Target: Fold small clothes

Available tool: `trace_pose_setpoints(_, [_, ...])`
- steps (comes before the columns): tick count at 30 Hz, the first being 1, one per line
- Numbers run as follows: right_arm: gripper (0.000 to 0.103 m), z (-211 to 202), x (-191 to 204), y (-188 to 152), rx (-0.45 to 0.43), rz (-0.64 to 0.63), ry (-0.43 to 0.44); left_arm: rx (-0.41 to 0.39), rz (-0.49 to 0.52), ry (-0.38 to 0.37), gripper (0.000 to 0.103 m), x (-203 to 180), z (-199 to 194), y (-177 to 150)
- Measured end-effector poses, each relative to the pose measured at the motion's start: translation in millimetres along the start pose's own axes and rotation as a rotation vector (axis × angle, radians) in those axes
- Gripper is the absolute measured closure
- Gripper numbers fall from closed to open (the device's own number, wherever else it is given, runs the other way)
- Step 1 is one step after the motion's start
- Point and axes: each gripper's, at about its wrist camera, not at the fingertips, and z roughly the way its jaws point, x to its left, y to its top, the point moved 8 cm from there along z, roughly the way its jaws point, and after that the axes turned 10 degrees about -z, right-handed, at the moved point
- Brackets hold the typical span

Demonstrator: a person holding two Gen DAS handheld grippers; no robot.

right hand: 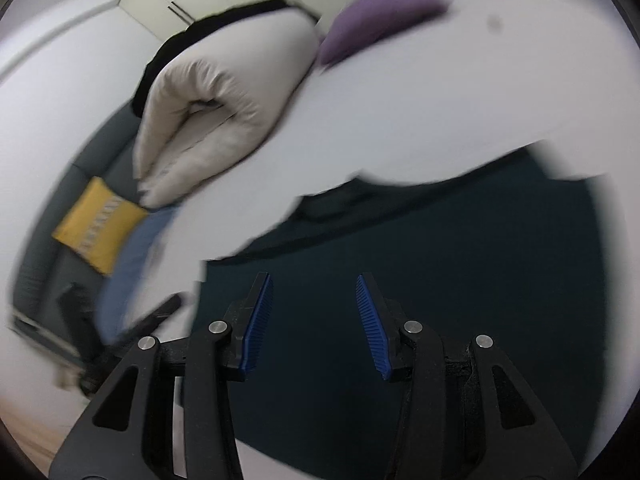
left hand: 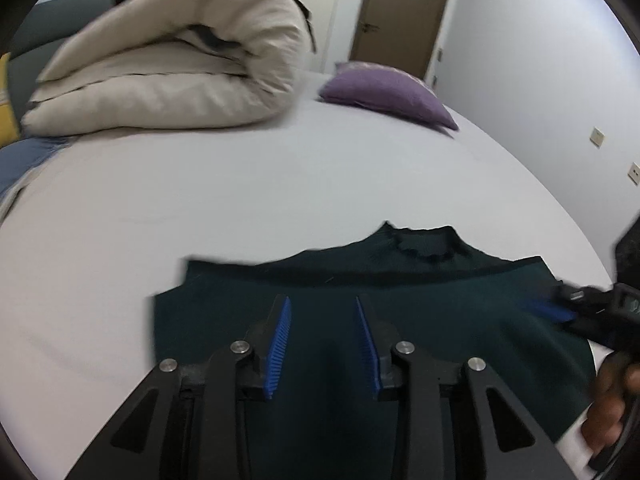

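A dark green top [left hand: 440,300] lies flat on the white bed [left hand: 280,184], its collar [left hand: 424,242] at the far edge and a fold line running across below it. My left gripper [left hand: 321,300] hangs over the near half of the top, open, with nothing between its blue pads. At the right edge of the left wrist view a hand holds my right gripper [left hand: 550,310] over the top's right side. In the right wrist view the right gripper [right hand: 314,278] is open above the same dark top [right hand: 460,240], its pads apart and clear of the cloth.
A rolled beige duvet [left hand: 172,68] lies at the far left of the bed, with a purple pillow [left hand: 388,90] at the far right. A blue cloth [left hand: 20,160] and a yellow cushion [right hand: 98,224] sit off the bed's left side. A brown door [left hand: 404,12] stands behind.
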Motion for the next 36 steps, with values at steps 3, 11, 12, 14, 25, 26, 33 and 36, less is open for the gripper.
trace_pose_setpoints(3, [0.061, 49.7, -8.6, 3.1, 0.050, 0.055, 0.041, 0.065, 0.036, 0.046, 0.067, -3.5, 39.7, -6.8])
trace_pose_setpoints(11, [0.093, 6.9, -133.5, 11.1, -0.182, 0.315, 0.064, 0.071, -0.153, -0.135, 0.079, 43.4, 55.6, -12.1])
trace_pose_setpoints(12, [0.095, -3.4, -144.6, 12.6, -0.206, 0.335, 0.059, 0.073, -0.173, -0.147, 0.081, 47.0, 56.0, -11.1])
trace_pose_setpoints(14, [0.095, -37.5, -174.8, 20.4, -0.273, 0.343, -0.051, 0.071, -0.220, -0.158, 0.085, 56.2, 52.9, -9.3])
trace_pose_setpoints(25, [0.087, -58.5, -41.2, -53.8, -0.137, 0.148, 0.085, -0.016, -0.133, -0.080, 0.032, 18.6, -40.3, -71.9])
trace_pose_setpoints(26, [0.087, -42.9, -20.5, -69.9, -0.088, 0.126, 0.132, 0.004, -0.117, -0.087, 0.032, 15.1, -40.8, -85.1])
trace_pose_setpoints(33, [0.092, 8.5, -2.7, -141.9, 0.041, 0.175, 0.214, 0.051, -0.089, -0.059, 0.035, 41.1, -50.0, -115.8])
trace_pose_setpoints(36, [0.093, -29.9, -48.7, -139.6, -0.053, 0.259, 0.138, 0.074, -0.085, -0.073, 0.041, 58.5, -55.4, -120.2])
